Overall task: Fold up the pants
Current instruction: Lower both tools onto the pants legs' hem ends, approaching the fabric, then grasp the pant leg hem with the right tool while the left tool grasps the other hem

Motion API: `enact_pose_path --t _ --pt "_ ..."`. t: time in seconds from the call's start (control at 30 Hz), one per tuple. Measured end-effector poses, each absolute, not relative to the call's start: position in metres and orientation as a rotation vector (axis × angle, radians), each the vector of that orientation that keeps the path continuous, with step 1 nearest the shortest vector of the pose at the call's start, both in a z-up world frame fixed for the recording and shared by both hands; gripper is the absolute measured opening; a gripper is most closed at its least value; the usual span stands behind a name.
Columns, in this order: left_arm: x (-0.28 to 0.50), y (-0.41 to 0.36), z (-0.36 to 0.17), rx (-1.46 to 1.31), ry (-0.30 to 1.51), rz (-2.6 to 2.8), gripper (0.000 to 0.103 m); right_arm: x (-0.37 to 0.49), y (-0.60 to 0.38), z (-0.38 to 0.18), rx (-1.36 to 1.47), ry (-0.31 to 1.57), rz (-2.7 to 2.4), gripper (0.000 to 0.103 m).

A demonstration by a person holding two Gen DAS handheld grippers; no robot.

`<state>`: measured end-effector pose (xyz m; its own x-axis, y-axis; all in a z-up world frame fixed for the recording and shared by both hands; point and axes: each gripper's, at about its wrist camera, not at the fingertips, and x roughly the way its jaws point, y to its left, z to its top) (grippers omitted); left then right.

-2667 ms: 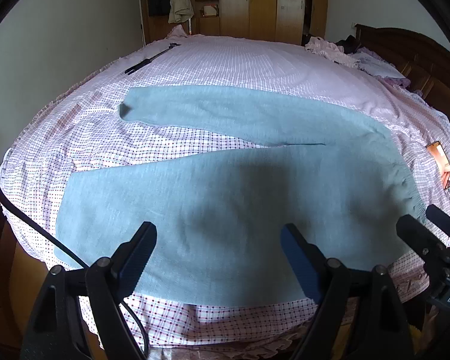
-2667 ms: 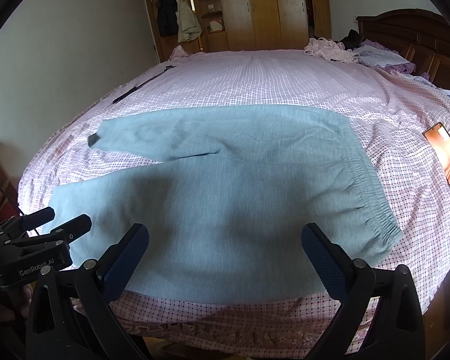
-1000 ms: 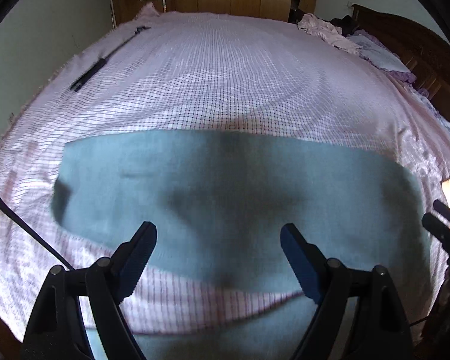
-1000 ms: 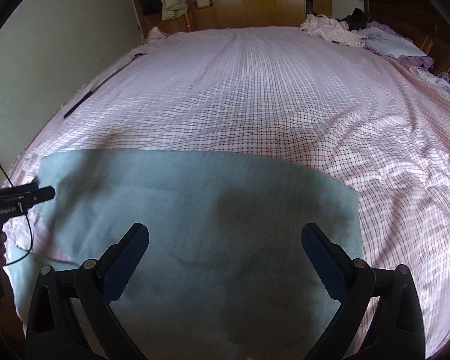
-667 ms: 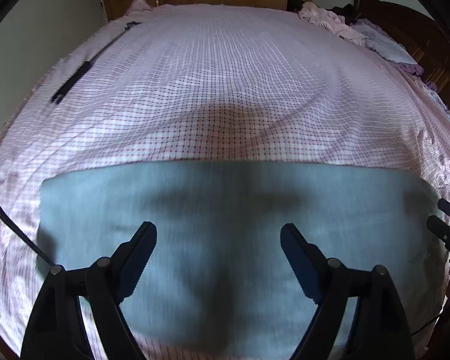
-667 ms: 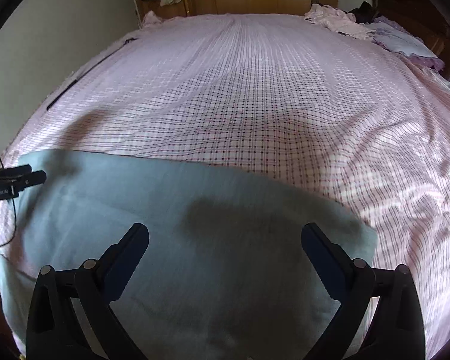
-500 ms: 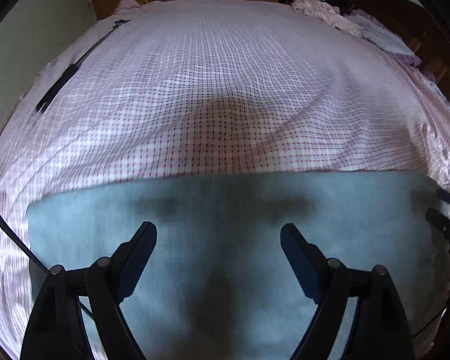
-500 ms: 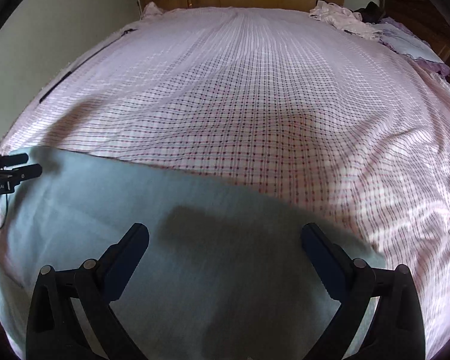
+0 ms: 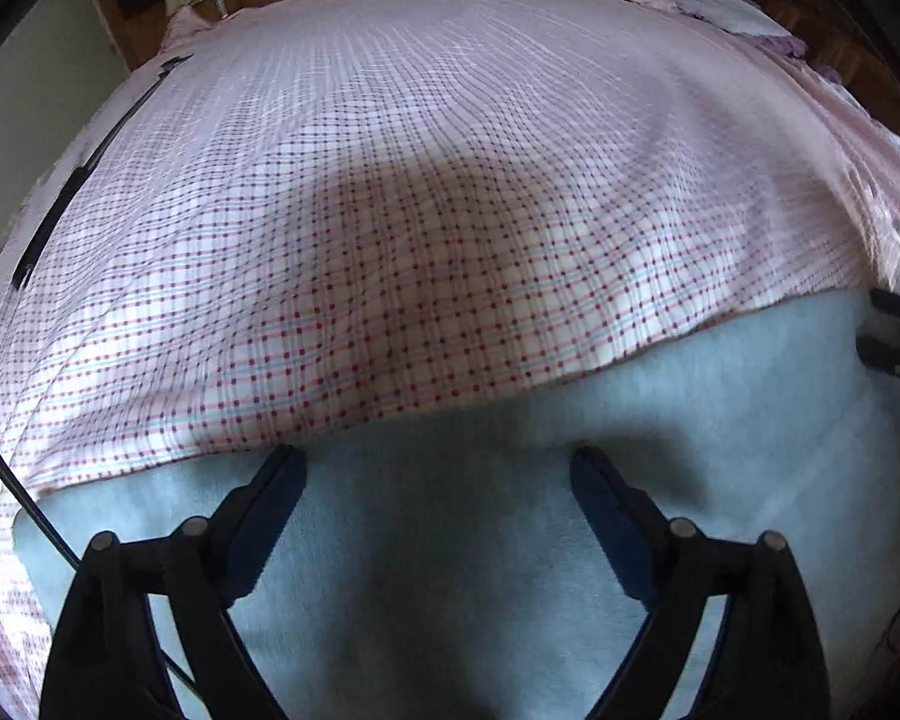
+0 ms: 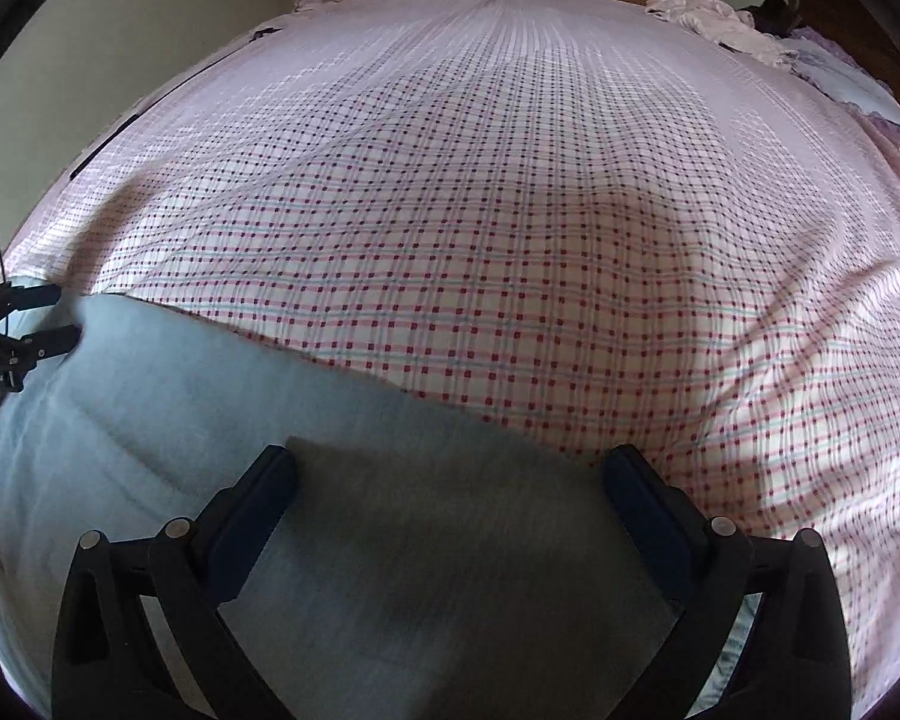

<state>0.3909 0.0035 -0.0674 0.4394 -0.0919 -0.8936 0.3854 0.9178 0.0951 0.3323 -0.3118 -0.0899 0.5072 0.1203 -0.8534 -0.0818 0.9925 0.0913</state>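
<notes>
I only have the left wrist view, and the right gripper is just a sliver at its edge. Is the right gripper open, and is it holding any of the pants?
Observer: In the right wrist view the right gripper is open, jaws wide apart, with nothing between them. The pale blue pants fill the view under it.
Operator: Where does the pants' far edge run there?
Observer: Diagonally, from near your left gripper to the right gripper's right fingertip, with checked sheet beyond.
Operator: Any wrinkles?
Observer: One faint diagonal crease, left of the right gripper.
</notes>
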Motion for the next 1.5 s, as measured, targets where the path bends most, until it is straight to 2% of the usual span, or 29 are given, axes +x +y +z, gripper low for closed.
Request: enact_pose_path --t 0.2,0.33,0.37,0.47,0.53,0.6,0.63,0.7,0.8,0.83,0.93,1.07,1.5 --pt "0.399 0.010 -0.078 0.270 1.096 -0.319 0.102 0.334 -0.313 -0.090 0.045 1.028 0.135 0.098" --pt "0.403 0.007 -0.078 0.291 1.104 -0.308 0.101 0.327 -0.315 -0.086 0.079 1.018 0.137 0.089" --pt "0.406 0.002 -0.077 0.294 1.096 -0.301 0.100 0.323 -0.318 -0.083 0.085 1.019 0.139 0.084" --pt "0.399 -0.007 -0.075 0.304 1.054 -0.299 0.096 0.312 -0.325 -0.074 0.104 1.015 0.149 0.059" --pt "0.399 -0.009 -0.072 0.301 1.049 -0.311 0.089 0.303 -0.331 -0.067 0.124 1.013 0.153 0.030" --pt "0.395 -0.015 -0.068 0.303 1.048 -0.317 0.072 0.296 -0.339 -0.063 0.168 1.014 0.163 0.015" --pt "0.392 -0.018 -0.066 0.306 1.047 -0.318 0.068 0.290 -0.344 -0.061 0.217 1.016 0.170 0.007" --pt "0.386 -0.023 -0.061 0.319 1.041 -0.310 0.049 0.280 -0.348 -0.059 0.282 1.013 0.182 0.003" --pt "0.377 -0.028 -0.055 0.343 1.022 -0.280 0.029 0.263 -0.352 -0.044 0.296 0.976 0.200 0.001" --pt "0.375 -0.030 -0.053 0.350 1.020 -0.275 0.018 0.258 -0.350 -0.039 0.294 0.967 0.207 0.000" --pt "0.365 -0.023 -0.043 0.329 1.012 -0.273 0.008 0.239 -0.348 -0.022 0.258 0.935 0.221 0.000" --pt "0.343 -0.006 -0.022 0.248 0.979 -0.279 0.005 0.211 -0.338 -0.002 0.191 0.894 0.234 0.000" --pt "0.249 0.024 0.037 0.153 0.873 -0.267 0.004 0.160 -0.306 0.027 0.107 0.830 0.249 0.000"
